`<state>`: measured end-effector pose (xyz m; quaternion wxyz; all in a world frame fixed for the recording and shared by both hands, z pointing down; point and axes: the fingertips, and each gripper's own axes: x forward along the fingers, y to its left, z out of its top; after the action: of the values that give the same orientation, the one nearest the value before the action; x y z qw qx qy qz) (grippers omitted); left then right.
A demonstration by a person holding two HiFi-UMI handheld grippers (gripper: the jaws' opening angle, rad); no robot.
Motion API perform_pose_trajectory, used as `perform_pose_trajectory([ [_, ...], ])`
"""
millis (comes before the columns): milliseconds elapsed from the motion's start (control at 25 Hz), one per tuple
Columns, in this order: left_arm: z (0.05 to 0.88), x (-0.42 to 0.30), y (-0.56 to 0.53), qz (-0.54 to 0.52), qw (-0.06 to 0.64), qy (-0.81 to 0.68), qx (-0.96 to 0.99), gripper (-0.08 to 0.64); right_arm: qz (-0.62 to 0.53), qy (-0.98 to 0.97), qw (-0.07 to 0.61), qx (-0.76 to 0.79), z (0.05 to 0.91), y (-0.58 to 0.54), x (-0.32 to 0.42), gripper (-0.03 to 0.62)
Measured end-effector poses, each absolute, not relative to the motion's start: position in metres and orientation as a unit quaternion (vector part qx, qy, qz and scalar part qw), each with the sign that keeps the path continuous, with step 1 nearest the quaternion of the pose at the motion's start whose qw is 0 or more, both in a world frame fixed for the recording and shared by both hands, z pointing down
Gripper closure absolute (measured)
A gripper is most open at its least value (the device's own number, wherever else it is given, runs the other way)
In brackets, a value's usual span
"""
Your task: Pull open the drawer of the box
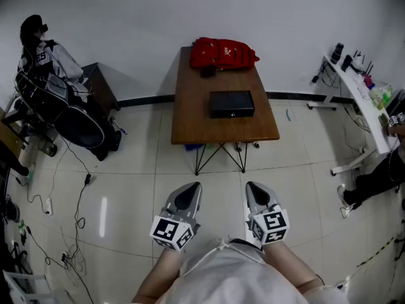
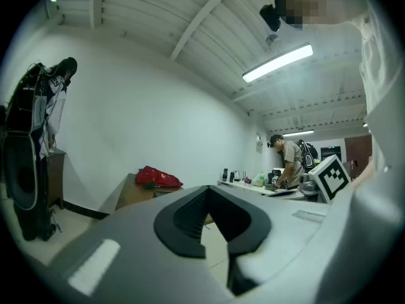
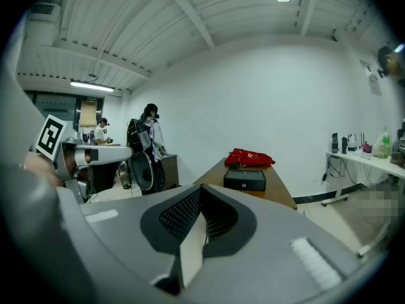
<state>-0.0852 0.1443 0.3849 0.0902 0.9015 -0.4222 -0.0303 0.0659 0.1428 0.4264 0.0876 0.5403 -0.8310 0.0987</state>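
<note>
Distance separates the tools from the job: in the head view the left gripper [image 1: 192, 187] and right gripper [image 1: 252, 186] sit side by side close to the person's body, well apart from the wooden table [image 1: 190, 116] ahead. On that table the black box [image 1: 232, 104] lies near the middle, with a red bag [image 1: 223, 52] at the far end by the wall.

From above only the lid shows. The right gripper view looks along the table and shows the box front on, its drawer [image 3: 244, 182] flush with the case and a small round mark on its face. That view also shows its own jaws pressed together with nothing between them, and off to the side the left gripper's marker cube and a black bag [image 3: 143, 170] against the wall.

The left gripper view shows its jaws closed tip to tip, empty. It catches the red bag and the table's edge but not the box, and adds a person [image 2: 288, 162] standing at a cluttered desk [image 2: 253, 187].
</note>
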Motion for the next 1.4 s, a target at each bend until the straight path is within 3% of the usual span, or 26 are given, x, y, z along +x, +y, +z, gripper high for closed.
perform_pose_trajectory([
  [640,0.407,-0.112,0.096,-0.035,0.104,-0.429,0.897,0.554,0.113,-0.824,0.099,0.546,0.449,0.094,0.043,0.583],
  [1400,0.439,-0.076,-0.147,0.004,0.132,-0.432,0.892,0.554,0.156,-0.812,0.149,0.542,0.488,-0.147,0.077,0.583],
])
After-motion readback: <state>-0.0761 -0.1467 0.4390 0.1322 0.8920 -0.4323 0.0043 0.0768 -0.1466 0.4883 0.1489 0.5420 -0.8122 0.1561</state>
